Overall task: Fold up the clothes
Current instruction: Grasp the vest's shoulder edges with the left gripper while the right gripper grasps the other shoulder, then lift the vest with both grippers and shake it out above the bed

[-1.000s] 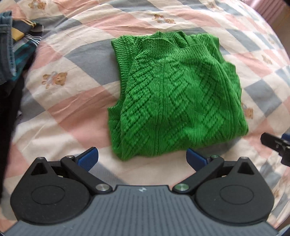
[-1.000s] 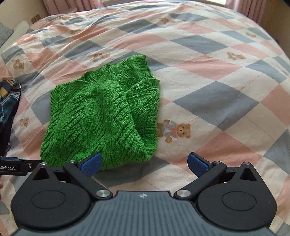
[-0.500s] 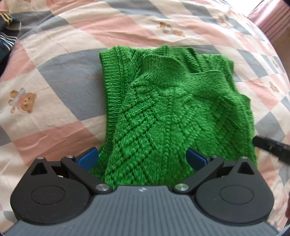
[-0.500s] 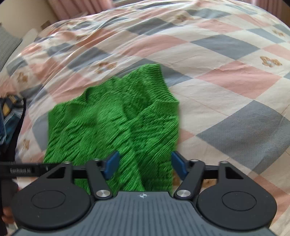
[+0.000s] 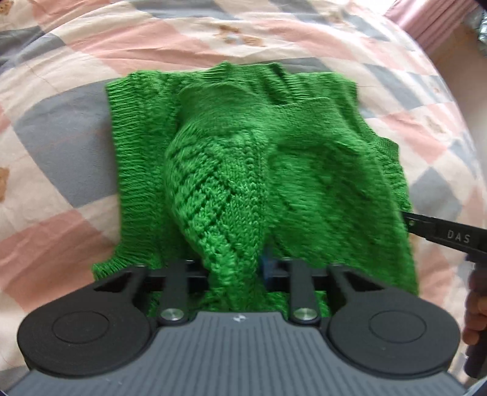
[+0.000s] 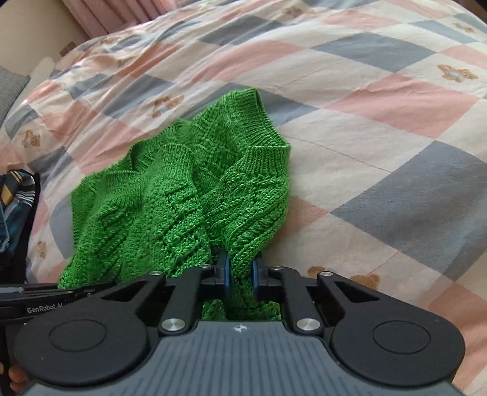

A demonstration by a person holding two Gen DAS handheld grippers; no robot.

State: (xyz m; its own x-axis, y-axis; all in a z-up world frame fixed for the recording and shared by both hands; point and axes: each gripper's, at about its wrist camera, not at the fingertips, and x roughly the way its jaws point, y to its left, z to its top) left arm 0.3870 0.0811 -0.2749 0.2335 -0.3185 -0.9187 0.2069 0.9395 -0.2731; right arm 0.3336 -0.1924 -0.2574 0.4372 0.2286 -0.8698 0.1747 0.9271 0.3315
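A green cable-knit sweater (image 5: pixel 249 158) lies folded on the patchwork bedspread (image 5: pixel 61 143). My left gripper (image 5: pixel 236 269) is shut on its near edge, a bunched ridge of knit rising between the fingers. My right gripper (image 6: pixel 239 275) is shut on the near right corner of the same sweater (image 6: pixel 188 195), blue pads pressing the knit from both sides. In the left wrist view the right gripper's black body (image 5: pixel 447 236) reaches in from the right, held by a hand (image 5: pixel 474 307). The left gripper's body (image 6: pixel 45 300) shows at the lower left of the right wrist view.
The bedspread (image 6: pixel 380 121) of pink, grey and cream squares with teddy bears stretches far beyond the sweater. A pile of dark striped clothes (image 6: pixel 15 201) sits at the left edge. Pink curtains (image 6: pixel 115 12) hang behind the bed.
Both grippers moved forward onto the sweater's near edge and went from open to shut on it. The knit now bunches up between each pair of fingers.
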